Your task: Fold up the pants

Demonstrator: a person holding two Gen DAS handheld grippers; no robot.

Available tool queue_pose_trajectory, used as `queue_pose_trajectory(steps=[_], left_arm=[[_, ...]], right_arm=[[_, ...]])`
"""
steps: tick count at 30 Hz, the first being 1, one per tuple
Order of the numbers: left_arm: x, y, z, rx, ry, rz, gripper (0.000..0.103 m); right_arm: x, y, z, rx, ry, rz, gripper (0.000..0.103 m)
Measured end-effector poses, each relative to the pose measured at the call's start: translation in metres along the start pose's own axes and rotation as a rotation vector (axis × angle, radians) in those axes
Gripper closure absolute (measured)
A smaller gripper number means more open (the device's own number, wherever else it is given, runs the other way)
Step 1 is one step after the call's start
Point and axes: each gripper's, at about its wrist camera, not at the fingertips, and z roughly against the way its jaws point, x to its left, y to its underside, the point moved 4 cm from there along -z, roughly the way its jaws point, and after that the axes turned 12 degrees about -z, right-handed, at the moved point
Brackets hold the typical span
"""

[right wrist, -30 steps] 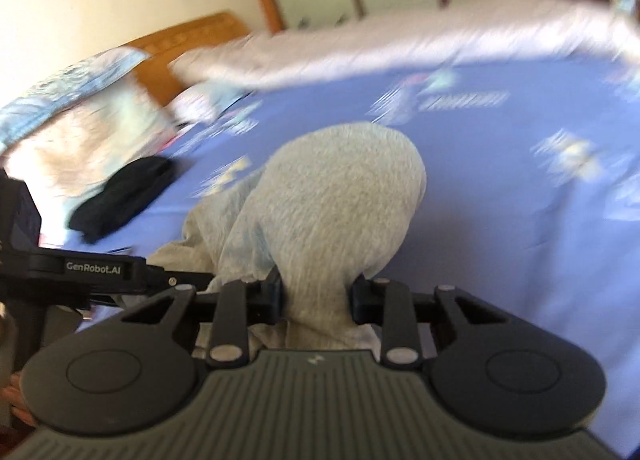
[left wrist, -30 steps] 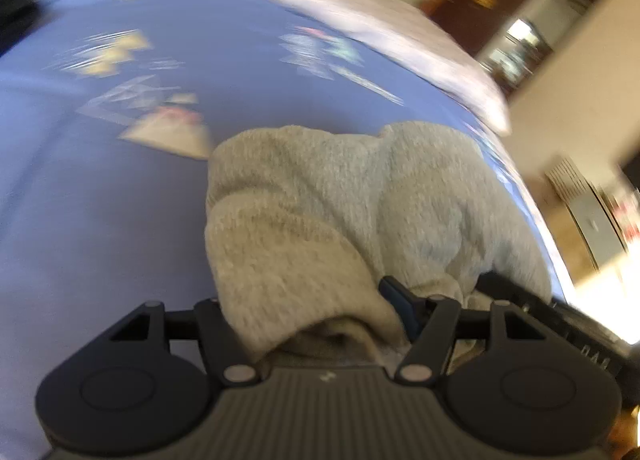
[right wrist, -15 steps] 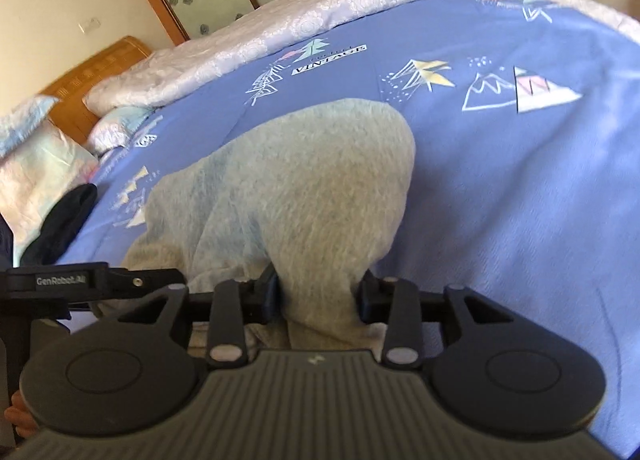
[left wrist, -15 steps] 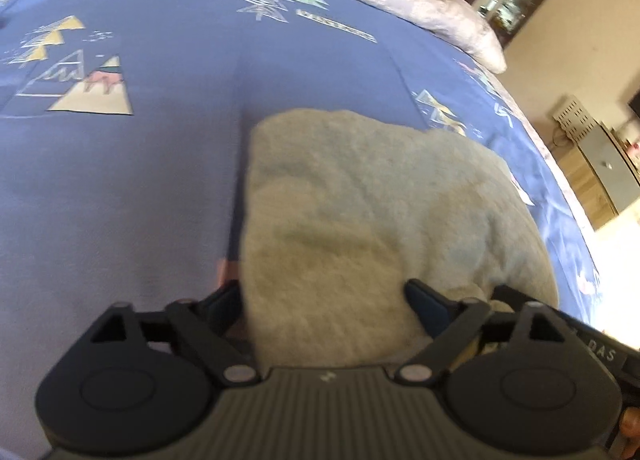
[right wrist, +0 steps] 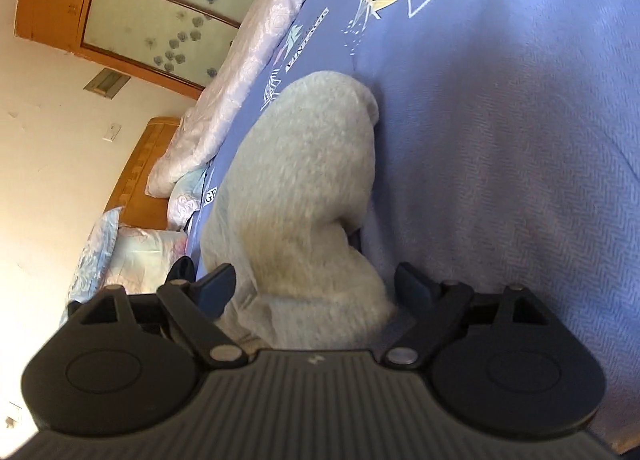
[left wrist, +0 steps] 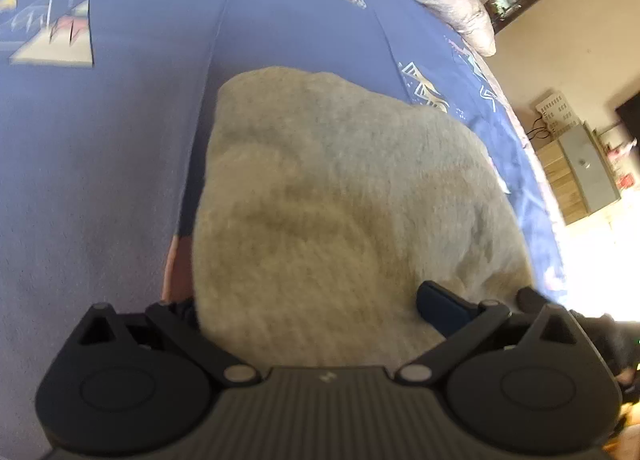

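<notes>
A: Both sets of jaws have just been opening. The left gripper (left wrist: 312, 306) stands wide apart and the right gripper (right wrist: 316, 286) is spread too, with the grey pants (left wrist: 340, 187) between the fingers but no longer pinched.

B: So the pants lie bunched on the blue bedsheet (left wrist: 100, 159)?

A: Yes — and pulling back carelessly could snag the cloth and undo the fold. The near hem is hidden under both tools, and the layers below can't be made out.

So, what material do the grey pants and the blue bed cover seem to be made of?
Grey pants: apparently soft fleece or knit, matte; the surface is fuzzy and it slumps in rounded folds. Blue bed cover: apparently woven fabric, maybe cotton, matte; a fine herringbone weave shows, with printed shapes.
</notes>
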Motion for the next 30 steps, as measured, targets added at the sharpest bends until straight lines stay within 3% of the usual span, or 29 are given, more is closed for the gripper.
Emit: queue_pose_trajectory(steps=[3,9,11,16,18,21,24,26,27,28,30], left_arm=[[-0.003,0.005,0.003,-0.012,-0.011,-0.025,0.0],[0.013,0.005,0.009,-0.009,0.071,0.053,0.001],[0.015,0.004,0.009,-0.001,0.086,0.055,0.0],[0.03,-0.008,0.009,0.01,0.09,0.084,0.0],[0.035,-0.01,0.01,0.01,0.112,0.11,0.0],[0.034,-0.008,0.008,0.014,0.13,0.109,0.0],[0.025,0.0,0.006,0.009,0.142,0.077,0.001],[0.015,0.004,0.004,-0.007,0.104,0.051,0.001],[0.009,0.005,0.003,-0.015,0.081,0.034,0.004],[0.004,0.005,0.002,-0.023,0.061,0.021,0.007],[-0.003,0.004,0.002,-0.029,0.035,0.004,0.026]], right_arm=[[0.004,0.001,0.001,-0.012,0.005,0.007,0.014],[0.006,0.008,-0.003,-0.067,-0.011,0.08,0.006],[0.007,0.009,-0.009,-0.063,-0.02,0.108,0.0],[0.009,0.009,-0.017,-0.034,0.021,0.162,0.0],[0.007,0.001,-0.016,-0.016,0.025,0.126,0.0],[0.004,-0.013,-0.011,-0.065,0.033,0.035,0.0],[0.002,-0.027,-0.014,-0.075,0.037,0.019,0.007],[0.002,-0.031,-0.022,-0.054,0.036,0.018,0.017],[0.004,-0.03,-0.029,-0.026,0.028,0.023,0.028],[0.005,-0.026,-0.036,0.015,0.015,0.025,0.04],[0.009,-0.012,-0.053,0.079,0.039,0.054,0.044]])
